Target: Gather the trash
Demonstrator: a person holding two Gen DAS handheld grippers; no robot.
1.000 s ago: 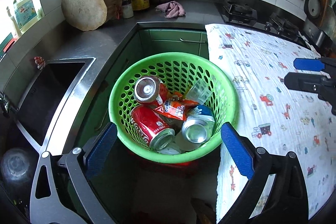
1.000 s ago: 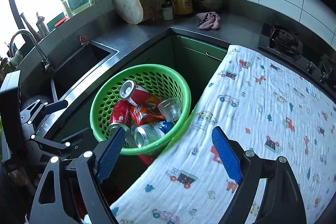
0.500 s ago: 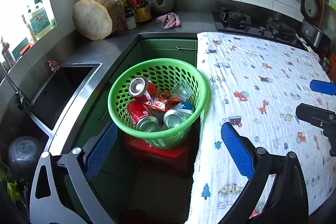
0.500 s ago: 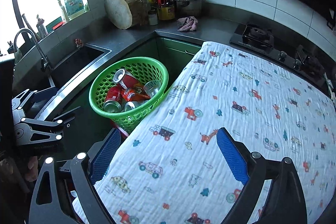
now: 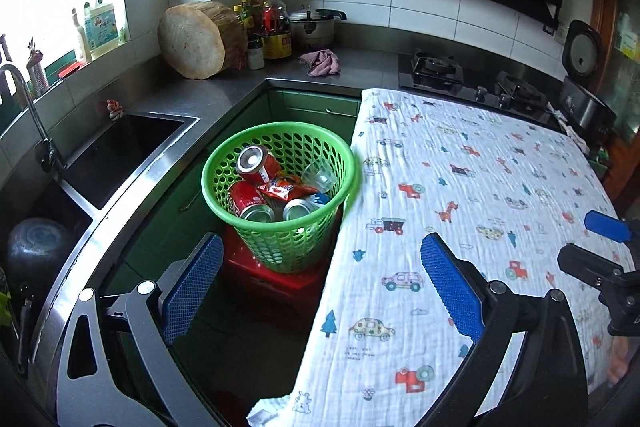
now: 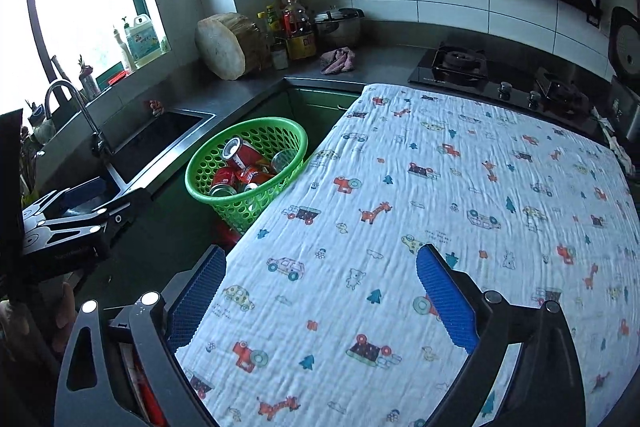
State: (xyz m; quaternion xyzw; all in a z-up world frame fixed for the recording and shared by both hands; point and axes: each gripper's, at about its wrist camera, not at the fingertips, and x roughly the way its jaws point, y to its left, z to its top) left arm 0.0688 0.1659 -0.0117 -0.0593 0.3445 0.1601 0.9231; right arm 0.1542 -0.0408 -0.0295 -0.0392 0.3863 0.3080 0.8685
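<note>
Red stool [image 5: 280, 277] under basket [image 5: 276, 239], left view only

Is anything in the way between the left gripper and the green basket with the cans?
Nothing visible. The left gripper is open and empty, with only open air between it and the green basket; the printed cloth lies beside it.

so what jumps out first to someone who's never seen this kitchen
The bright green basket stands out first, sitting on a red stool between the sink counter and the table, holding red cans, a snack wrapper and a clear cup. Next is the white cartoon-print cloth covering the whole table on the right. Both open claws, left and right, hang empty in the foreground.
</note>
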